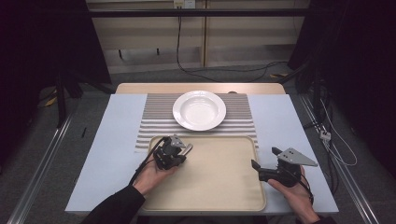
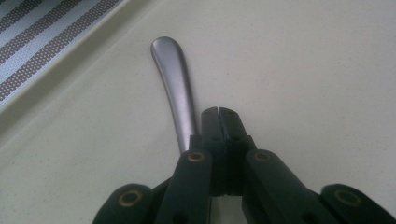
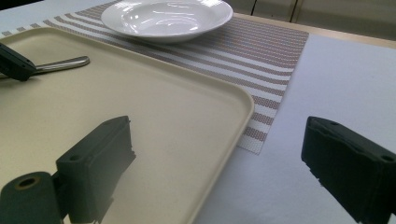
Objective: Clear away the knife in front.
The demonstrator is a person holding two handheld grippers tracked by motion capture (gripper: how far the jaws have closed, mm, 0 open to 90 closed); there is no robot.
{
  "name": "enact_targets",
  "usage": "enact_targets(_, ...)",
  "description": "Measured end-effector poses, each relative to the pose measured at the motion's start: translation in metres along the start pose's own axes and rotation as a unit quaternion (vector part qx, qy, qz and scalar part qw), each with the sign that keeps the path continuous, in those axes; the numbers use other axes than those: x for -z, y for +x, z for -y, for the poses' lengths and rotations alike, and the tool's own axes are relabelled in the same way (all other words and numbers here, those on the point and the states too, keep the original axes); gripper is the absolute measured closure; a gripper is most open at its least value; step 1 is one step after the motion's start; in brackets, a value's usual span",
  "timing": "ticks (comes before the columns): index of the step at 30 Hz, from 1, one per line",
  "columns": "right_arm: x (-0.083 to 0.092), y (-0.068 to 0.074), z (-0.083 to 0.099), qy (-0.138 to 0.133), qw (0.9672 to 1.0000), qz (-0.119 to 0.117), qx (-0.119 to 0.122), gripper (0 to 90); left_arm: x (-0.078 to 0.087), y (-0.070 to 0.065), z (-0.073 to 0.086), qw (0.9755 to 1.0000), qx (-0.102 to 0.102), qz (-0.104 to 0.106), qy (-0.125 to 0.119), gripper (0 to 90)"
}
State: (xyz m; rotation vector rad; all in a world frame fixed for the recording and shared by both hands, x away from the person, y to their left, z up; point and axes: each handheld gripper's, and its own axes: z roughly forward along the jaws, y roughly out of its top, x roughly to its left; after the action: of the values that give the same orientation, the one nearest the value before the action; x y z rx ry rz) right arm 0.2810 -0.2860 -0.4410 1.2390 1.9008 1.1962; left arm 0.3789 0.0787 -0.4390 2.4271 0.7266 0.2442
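Observation:
A metal utensil handle (image 2: 175, 79) lies on the beige tray (image 1: 219, 196), near its far left corner. My left gripper (image 2: 218, 114) rests low over it with its jaws pressed together. The handle runs along the left side of the jaws and passes under the gripper, not between the pads; its other end is hidden. From above, the left gripper (image 1: 181, 153) points toward the handle tip (image 1: 188, 149). My right gripper (image 1: 265, 157) hovers at the tray's right edge, open, with nothing between its fingers (image 3: 100, 158). The handle (image 3: 63, 64) also sticks out past the left jaw tip in the right gripper view.
A white deep plate (image 1: 199, 109) sits on a striped placemat (image 1: 154, 116) just beyond the tray. The tray rests on a pale blue table cover (image 1: 112, 149). Cables trail on the floor behind the table.

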Motion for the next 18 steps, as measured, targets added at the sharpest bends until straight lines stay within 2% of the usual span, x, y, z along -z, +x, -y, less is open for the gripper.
enact_targets(1,0.0,0.0,0.0,0.0,1.0,0.0,0.0,8.7,0.0,0.002,0.001,0.9999,0.002,0.012,-0.001,90.0)
enact_targets(3,0.0,0.0,0.0,0.0,1.0,0.0,0.0,8.7,0.0,0.003,0.001,1.0,-0.004,0.008,-0.002,90.0)
enact_targets(5,0.0,0.0,0.0,0.0,1.0,0.0,0.0,8.7,0.001,0.006,0.003,0.9997,0.002,0.022,-0.006,90.0)
enact_targets(7,0.0,0.0,0.0,0.001,1.0,0.0,0.0,8.7,0.001,0.007,0.002,0.9998,0.001,0.019,0.0,90.0)
enact_targets(9,0.0,0.0,0.0,0.0,1.0,0.0,0.001,8.7,0.003,0.009,0.002,0.9998,0.012,0.014,0.012,90.0)
enact_targets(18,0.0,0.0,0.0,0.001,1.0,0.0,0.0,8.7,0.006,0.013,0.004,0.9995,0.018,0.014,0.023,90.0)
